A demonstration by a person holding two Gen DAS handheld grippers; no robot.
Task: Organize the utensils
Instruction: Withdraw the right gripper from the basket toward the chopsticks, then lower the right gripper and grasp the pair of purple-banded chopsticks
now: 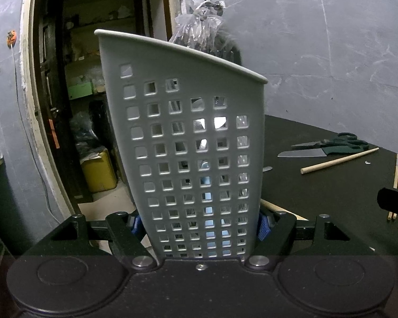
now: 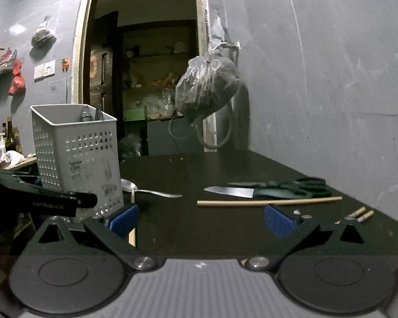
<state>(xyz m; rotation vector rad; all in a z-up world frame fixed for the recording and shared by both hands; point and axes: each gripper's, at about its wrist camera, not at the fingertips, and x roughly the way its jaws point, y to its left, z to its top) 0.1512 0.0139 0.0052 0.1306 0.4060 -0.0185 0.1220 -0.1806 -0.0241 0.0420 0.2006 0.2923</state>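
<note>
My left gripper point(image 1: 199, 226) is shut on a grey perforated utensil holder point(image 1: 188, 137), its blue pads pressing the holder's two sides near the base. The holder point(image 2: 77, 153) stands upright at the left of the black table point(image 2: 199, 167), and a few handles poke out of its top. My right gripper point(image 2: 201, 220) hangs open low over the table with nothing between its fingers. Beyond it lie a wooden stick point(image 2: 268, 202), a knife point(image 2: 230, 191), green scissors point(image 2: 286, 184) and a spoon point(image 2: 148, 189). Chopsticks point(image 2: 358, 214) lie at the right, and another stick point(image 2: 132, 212) lies beside the left pad.
A plastic bag point(image 2: 207, 90) hangs on the grey wall behind the table, beside an open doorway point(image 2: 146, 79) into a storeroom. Bottles and a cloth sit on a shelf point(image 2: 10, 156) at far left. The table's far edge meets the wall on the right.
</note>
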